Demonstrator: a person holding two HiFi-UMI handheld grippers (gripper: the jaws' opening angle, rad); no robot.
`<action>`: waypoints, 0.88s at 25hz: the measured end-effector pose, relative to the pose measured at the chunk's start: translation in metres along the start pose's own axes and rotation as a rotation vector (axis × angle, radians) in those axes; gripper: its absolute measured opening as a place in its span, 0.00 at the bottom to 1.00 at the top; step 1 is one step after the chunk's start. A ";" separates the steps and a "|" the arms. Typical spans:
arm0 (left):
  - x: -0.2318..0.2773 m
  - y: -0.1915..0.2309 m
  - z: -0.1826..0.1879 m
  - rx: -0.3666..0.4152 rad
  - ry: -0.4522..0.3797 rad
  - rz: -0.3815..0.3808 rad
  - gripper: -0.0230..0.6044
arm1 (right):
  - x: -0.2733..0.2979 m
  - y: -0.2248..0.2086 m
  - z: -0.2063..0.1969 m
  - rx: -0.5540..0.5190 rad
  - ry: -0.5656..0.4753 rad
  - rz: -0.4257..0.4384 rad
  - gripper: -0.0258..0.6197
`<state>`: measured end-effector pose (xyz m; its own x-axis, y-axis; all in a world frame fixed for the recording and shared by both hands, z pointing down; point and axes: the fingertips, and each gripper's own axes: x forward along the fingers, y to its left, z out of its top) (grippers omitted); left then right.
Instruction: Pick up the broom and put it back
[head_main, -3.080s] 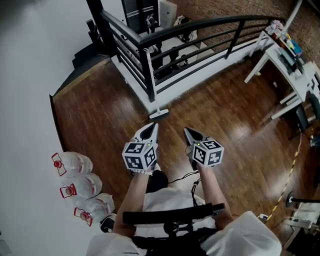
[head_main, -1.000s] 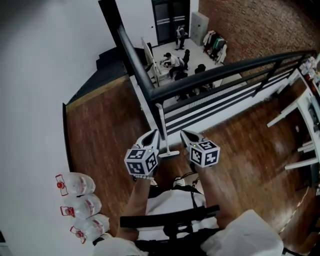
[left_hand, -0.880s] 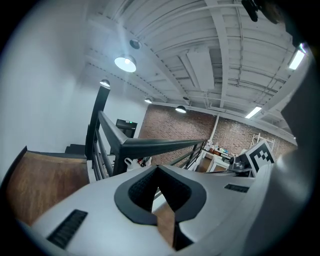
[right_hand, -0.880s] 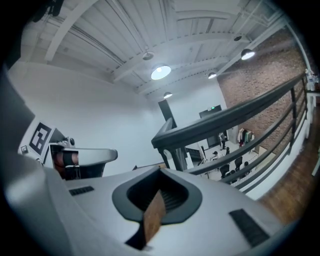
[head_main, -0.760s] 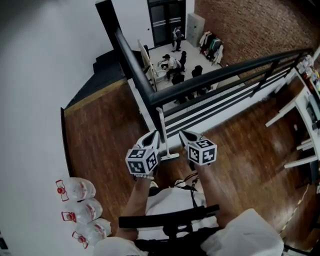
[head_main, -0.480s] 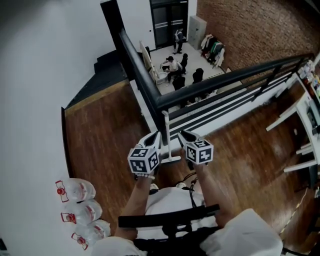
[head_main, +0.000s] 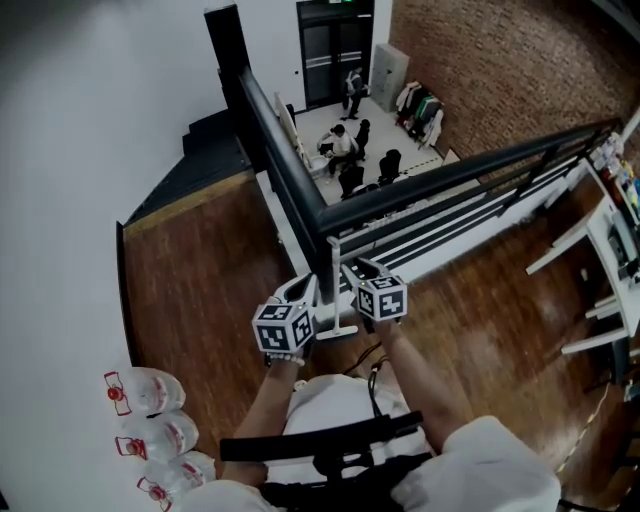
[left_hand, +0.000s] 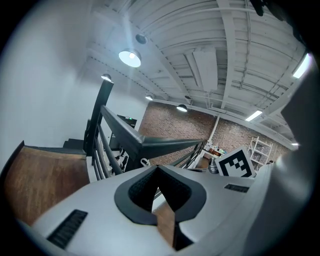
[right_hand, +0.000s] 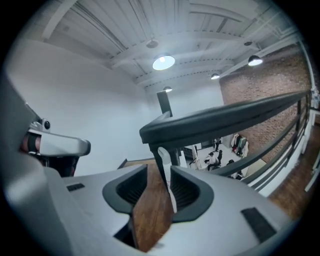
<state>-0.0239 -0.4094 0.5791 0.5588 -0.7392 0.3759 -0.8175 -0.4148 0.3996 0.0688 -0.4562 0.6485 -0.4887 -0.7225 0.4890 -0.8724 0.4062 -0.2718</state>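
Since right claw (right_hand: 159, 175) has just been opening, pads off the slim white broom (head_main: 334, 290) propped against the black metal railing (right_hand: 225, 117), put-back looks done; left claw (left_hand: 157, 167) clenched, empty.

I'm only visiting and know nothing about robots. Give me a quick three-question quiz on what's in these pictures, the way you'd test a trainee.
1. True or false: the broom stands at the corner of the black railing.
2. How many water bottles show in the head view? A two, B three, C five.
3. Which tool has its jaws apart?
Key: 1 true. 2 B. 3 the right tool. Its jaws have just been opening, with the broom handle between them, ungripped. The left tool is shut.
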 end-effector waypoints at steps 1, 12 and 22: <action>0.001 0.002 0.000 -0.002 -0.002 -0.001 0.03 | 0.006 -0.001 0.001 -0.011 0.003 -0.004 0.31; 0.009 0.024 0.004 -0.008 0.004 0.011 0.03 | 0.070 -0.009 -0.001 -0.077 0.079 -0.066 0.35; 0.008 0.039 0.008 -0.007 -0.008 0.021 0.03 | 0.094 -0.017 -0.015 -0.089 0.120 -0.106 0.34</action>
<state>-0.0523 -0.4358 0.5910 0.5404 -0.7520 0.3775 -0.8280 -0.3955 0.3975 0.0380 -0.5229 0.7113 -0.3859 -0.6939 0.6079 -0.9127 0.3832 -0.1421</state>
